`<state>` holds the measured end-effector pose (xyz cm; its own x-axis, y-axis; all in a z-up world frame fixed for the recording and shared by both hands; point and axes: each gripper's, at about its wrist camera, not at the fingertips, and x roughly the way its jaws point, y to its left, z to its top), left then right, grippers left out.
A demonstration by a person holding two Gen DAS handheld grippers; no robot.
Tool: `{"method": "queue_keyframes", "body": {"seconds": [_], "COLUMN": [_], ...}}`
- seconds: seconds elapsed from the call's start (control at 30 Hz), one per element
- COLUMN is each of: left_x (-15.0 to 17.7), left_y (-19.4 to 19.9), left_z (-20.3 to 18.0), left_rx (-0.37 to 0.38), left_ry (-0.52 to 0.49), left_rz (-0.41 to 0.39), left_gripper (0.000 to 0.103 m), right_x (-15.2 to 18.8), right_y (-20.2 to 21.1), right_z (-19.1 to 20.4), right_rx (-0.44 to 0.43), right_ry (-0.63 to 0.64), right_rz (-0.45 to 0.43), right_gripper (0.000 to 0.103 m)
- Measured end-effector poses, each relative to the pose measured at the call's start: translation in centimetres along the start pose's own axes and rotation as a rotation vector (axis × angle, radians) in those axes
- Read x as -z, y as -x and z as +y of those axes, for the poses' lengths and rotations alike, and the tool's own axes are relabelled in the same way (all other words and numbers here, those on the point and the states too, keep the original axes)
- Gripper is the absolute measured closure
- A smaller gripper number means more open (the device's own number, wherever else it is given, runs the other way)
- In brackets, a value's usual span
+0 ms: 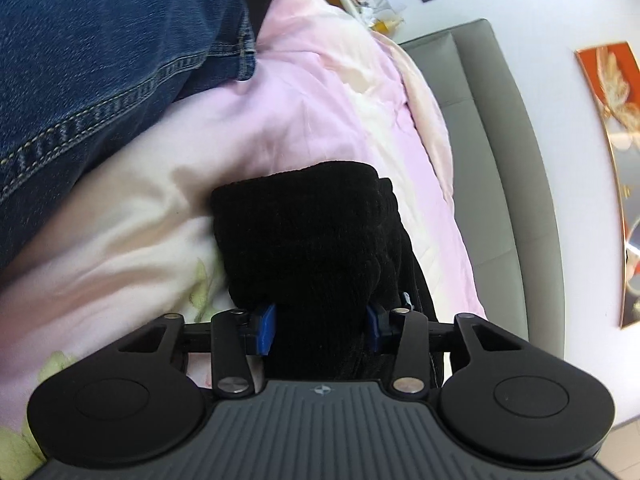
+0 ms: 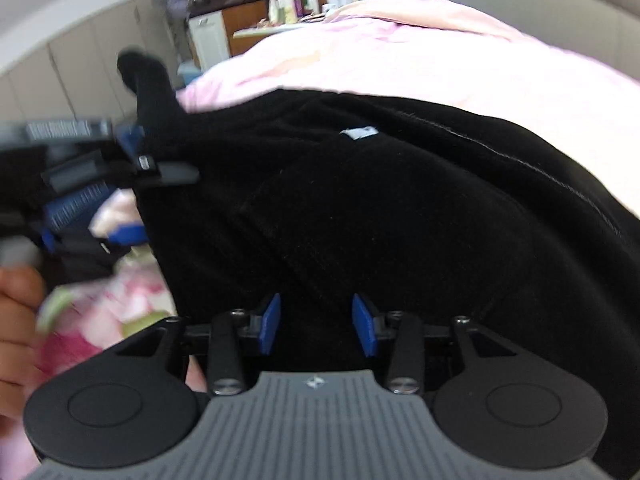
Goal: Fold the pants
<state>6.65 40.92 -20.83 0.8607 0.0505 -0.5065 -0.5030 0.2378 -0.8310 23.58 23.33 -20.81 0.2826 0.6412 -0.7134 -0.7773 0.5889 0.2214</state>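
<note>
The black pants (image 2: 360,208) lay spread across a pink quilt (image 2: 420,52) on the bed, a broad dark mass with a small white label (image 2: 359,133) showing near the upper edge and a pale seam line running down the right side. One bunched end of them stood up thick and rounded in front of the left gripper (image 1: 320,328), and its two blue pads (image 1: 265,326) pressed into either side of that bundle, so the jaws were clamped on the fabric.

From the right wrist view, the right gripper (image 2: 318,326) hovered low over the spread cloth. Its blue pads (image 2: 269,326) stood apart with black fabric beneath and between them, but I could see no pinch: the jaws looked parted, not grasping anything. That view was smeared with motion blur. At its left edge the other gripper appeared from the side, gripping a raised tail of the pants, with the fingers of a person's hand (image 2: 16,320) just below it.

In the left wrist view a pair of blue jeans (image 1: 100,60) with tan stitching lay on the quilt up and to the left, apart from the black bundle. A grey padded headboard (image 1: 492,152) ran along the far side of the bed, with a framed orange picture (image 1: 612,120) on the white wall beyond it.
</note>
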Motion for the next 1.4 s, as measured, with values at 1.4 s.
{"method": "queue_keyframes", "body": {"seconds": [1.4], "left_x": [33.3], "left_y": [-6.4], "left_z": [-15.5], "left_rx": [-0.015], "left_ry": [-2.119], "left_rz": [0.26], "left_gripper": [0.04], "right_x": [14.9], "right_y": [28.5], "right_z": [-16.6], "right_rx": [0.176], "right_ry": [-0.689], "right_rz": [-0.482], "right_gripper": [0.06]}}
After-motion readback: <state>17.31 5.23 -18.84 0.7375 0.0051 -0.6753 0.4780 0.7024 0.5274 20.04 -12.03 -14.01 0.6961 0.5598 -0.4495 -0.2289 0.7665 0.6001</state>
